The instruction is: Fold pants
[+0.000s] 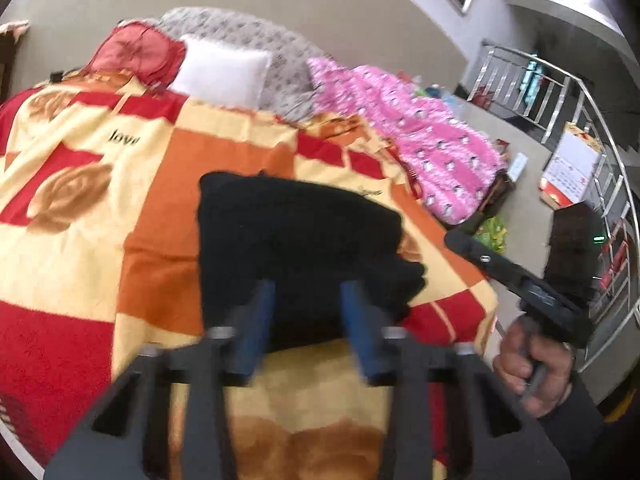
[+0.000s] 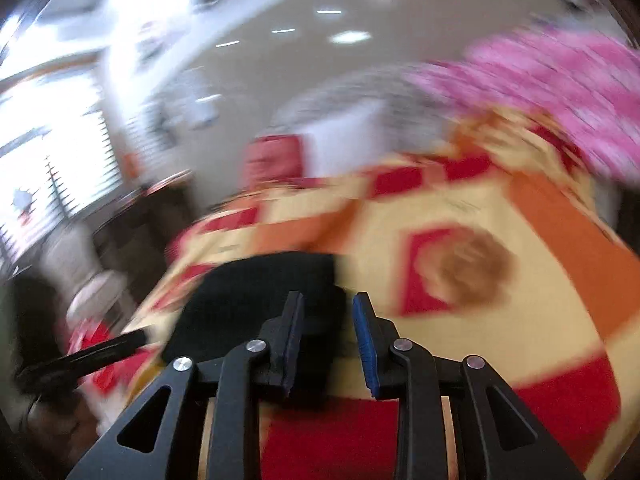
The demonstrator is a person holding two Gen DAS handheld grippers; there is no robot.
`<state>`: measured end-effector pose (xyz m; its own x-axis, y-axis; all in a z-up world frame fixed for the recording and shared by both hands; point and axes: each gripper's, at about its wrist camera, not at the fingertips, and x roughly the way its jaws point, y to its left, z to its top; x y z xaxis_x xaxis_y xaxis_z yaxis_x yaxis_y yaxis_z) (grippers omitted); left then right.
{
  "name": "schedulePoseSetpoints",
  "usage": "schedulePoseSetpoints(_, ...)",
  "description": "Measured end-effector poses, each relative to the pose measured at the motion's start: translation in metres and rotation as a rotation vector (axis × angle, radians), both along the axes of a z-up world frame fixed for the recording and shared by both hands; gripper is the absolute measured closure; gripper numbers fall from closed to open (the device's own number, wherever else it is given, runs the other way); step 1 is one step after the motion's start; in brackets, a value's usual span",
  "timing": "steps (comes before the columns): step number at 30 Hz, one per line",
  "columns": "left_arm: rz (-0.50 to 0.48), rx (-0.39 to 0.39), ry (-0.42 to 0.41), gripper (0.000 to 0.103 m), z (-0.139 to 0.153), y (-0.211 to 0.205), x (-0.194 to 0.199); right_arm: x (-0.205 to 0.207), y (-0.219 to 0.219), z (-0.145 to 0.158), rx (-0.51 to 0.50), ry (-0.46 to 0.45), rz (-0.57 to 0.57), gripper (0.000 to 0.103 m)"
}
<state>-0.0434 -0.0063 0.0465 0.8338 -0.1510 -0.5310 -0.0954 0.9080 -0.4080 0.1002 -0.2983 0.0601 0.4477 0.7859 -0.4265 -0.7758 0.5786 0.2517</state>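
The black pants (image 1: 296, 240) lie folded into a compact block on the red, orange and cream blanket (image 1: 120, 208). My left gripper (image 1: 308, 292) is open and empty, held above the near edge of the pants. My right gripper (image 2: 328, 304) is open and empty; in its blurred view the pants (image 2: 256, 296) lie just ahead and left of its fingers. The right gripper also shows in the left wrist view (image 1: 516, 276), off the bed's right corner, held in a hand. The left gripper's finger (image 2: 100, 348) shows at the left of the right wrist view.
A white pillow (image 1: 224, 68), a red cushion (image 1: 140, 52) and a grey headboard (image 1: 248, 36) are at the bed's far end. A pink patterned quilt (image 1: 420, 136) lies along the right side. A metal railing (image 1: 560, 100) and boxes (image 1: 568, 176) stand on the floor at right.
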Motion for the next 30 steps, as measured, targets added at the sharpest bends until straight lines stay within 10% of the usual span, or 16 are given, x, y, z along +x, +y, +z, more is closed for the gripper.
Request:
schedulePoseSetpoints(7,0.033,-0.003,0.138,0.102,-0.033,0.004,0.023,0.019,0.053,-0.045,-0.313,0.126,0.141,0.074)
schedulePoseSetpoints(15,0.099,0.048,0.009,0.102,0.026,0.02,0.058,0.024,0.04,-0.052,-0.215,0.143,0.15,0.074)
schedulePoseSetpoints(19,0.119,-0.024,0.223,0.101,-0.029,0.047,0.115,0.024,0.039,-0.055,-0.203,0.149,0.156,0.074)
schedulePoseSetpoints(30,0.167,0.061,0.111,0.102,-0.026,0.032,0.097,0.022,0.037,-0.04,-0.193,0.159,0.142,0.072)
